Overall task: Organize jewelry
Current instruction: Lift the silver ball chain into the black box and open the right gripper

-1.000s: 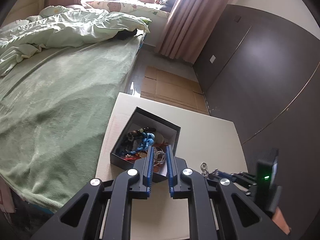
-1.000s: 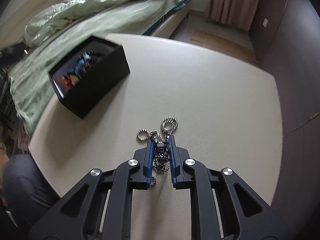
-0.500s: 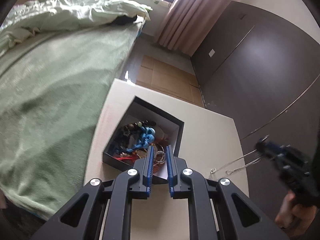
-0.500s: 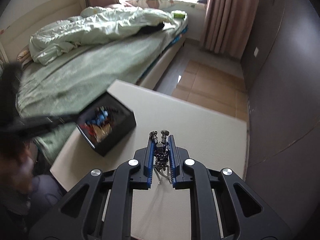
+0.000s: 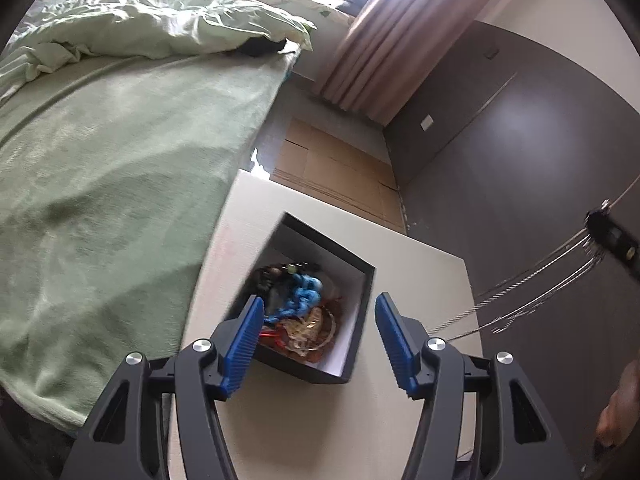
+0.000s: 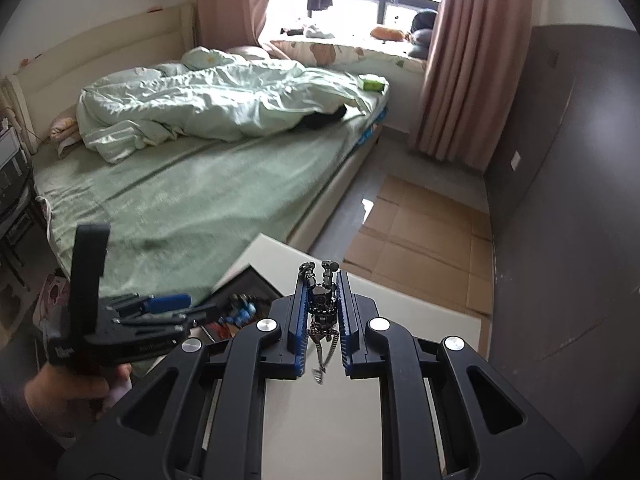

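The right gripper [image 6: 323,312] is clenched on a metal chain necklace [image 6: 322,307]; the pendant cluster sits between the blue pads and the loose chain hangs below them, clear of the table [image 6: 320,420]. Holding the piece raised lets its full length hang free instead of dragging, a likely preparation for lowering it into the box.

The left gripper [image 5: 318,344] is released, its jaws spread wide with nothing between them. It hovers above the near edge of the black jewelry box [image 5: 362,320], probably positioned to steady the box or guide the chain in.

The box stands on the table near the edge facing the bed [image 5: 100,200]. It already contains a blue beaded piece [image 5: 302,294] and several gold and red items. In the left view the chain [image 5: 520,300] stretches taut across the right side, well above the table surface
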A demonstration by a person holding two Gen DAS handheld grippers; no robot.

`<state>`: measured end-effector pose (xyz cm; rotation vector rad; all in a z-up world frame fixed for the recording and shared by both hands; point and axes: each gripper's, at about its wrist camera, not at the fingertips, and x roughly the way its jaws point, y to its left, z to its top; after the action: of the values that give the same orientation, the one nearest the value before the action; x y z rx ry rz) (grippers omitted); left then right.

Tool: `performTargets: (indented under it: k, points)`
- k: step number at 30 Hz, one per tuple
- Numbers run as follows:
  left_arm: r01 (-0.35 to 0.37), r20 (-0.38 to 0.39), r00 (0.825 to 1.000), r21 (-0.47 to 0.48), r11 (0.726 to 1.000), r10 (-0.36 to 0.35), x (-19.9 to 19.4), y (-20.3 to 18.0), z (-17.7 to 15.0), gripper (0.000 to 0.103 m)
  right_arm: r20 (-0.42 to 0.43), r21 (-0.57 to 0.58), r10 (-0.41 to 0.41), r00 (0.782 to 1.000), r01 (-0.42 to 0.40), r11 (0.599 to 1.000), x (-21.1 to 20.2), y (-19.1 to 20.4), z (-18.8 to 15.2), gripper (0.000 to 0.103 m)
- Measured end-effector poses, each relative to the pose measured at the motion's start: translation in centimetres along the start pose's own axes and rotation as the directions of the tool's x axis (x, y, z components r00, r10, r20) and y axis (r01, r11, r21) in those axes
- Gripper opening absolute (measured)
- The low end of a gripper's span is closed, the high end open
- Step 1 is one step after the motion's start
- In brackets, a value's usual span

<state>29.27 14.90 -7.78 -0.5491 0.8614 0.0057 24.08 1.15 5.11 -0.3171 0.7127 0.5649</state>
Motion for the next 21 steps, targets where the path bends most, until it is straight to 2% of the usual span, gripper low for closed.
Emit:
performTargets:
  k: [10, 15, 21]
  points:
    - [-0.035, 0.037, 0.999, -0.031, 0.999, 0.036, -2.6, 2.7, -0.3, 0.059, 0.047, -0.056, 0.008, 0.999, -0.005, 0.998, -0.5, 3.3, 3.0, 0.014]
    - [-0.050, 0.053, 0.997, -0.040, 0.998, 0.053, -3.9, 4.0, -0.7, 0.063, 0.026, -0.047, 0.017, 1.000, -0.016, 0.999, 1.6, 4.1, 3.0, 0.014]
    - [-0.064, 0.048, 0.997, -0.049, 0.997, 0.066, -4.4, 4.9, -0.9, 0.063, -0.022, -0.028, 0.031, 0.999, -0.031, 0.999, 5.3, 5.1, 1.7, 0.014]
